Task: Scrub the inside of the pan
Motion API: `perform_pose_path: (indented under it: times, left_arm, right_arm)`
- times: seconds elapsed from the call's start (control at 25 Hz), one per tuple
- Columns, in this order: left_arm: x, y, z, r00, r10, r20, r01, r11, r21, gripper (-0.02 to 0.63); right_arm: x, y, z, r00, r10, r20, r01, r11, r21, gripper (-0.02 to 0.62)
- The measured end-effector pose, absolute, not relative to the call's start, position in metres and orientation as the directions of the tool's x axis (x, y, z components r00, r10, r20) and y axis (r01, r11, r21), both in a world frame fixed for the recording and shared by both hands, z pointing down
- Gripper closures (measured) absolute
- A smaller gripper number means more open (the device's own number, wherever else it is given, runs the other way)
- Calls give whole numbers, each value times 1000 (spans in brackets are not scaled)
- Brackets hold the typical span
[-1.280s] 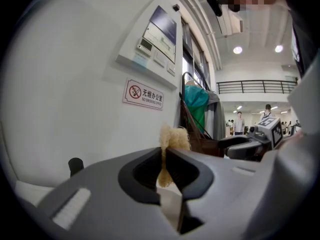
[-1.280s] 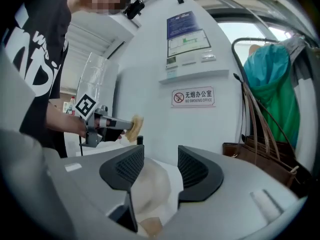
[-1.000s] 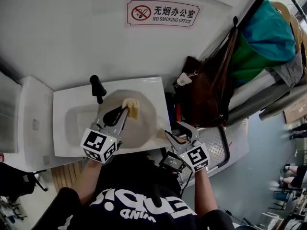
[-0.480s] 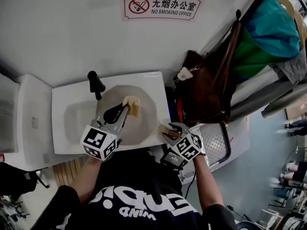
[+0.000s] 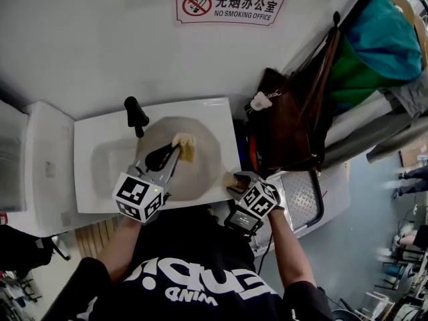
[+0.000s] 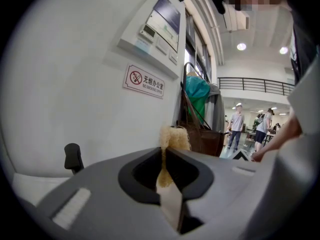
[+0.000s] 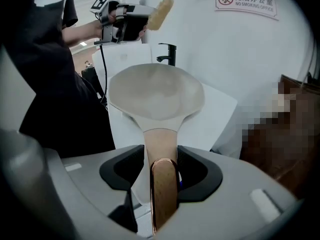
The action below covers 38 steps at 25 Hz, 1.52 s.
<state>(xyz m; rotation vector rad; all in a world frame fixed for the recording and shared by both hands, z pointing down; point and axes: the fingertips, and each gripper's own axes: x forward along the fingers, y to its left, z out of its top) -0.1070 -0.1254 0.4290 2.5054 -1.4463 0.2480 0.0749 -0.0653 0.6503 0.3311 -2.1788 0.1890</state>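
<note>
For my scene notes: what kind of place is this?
Probably a wash corner in an office. A white sink with a black faucet stands against the wall, and a no-smoking-office sign hangs above it.

The pan is pale beige, its handle tan wood rimmed in copper. The sponge is straw yellow. The left tongs and right tongs are grey, with black-and-white square markers. White sink, black tap.
</note>
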Motion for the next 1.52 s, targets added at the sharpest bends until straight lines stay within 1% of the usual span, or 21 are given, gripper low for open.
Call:
perform_pose_path:
  times: [0.48, 0.76, 1.0, 1.28, 1.52]
  left_arm:
    - [-107, -125, 433, 511, -815, 272, -859, -498, 121, 581]
    - [-105, -126, 437, 525, -802, 284, -850, -510, 130, 581]
    - [-103, -127, 442, 550, -777, 307, -833, -537, 134, 581]
    - [-81, -130, 464, 606, -708, 362, -787, -599, 146, 581]
    - [-51, -125, 501, 661, -600, 450, -712, -690, 127, 581]
  right_arm:
    - [78, -67, 663, -530, -177, 829, -328, 945, -7, 399]
    - [78, -67, 664, -519, -147, 842, -326, 945, -36, 400]
    - [78, -65, 659, -463, -122, 878, -310, 950, -32, 402]
    - [76, -60, 637, -436, -96, 895, -281, 959, -34, 405]
    - [81, -52, 627, -439, -76, 895, -286, 956, -59, 407]
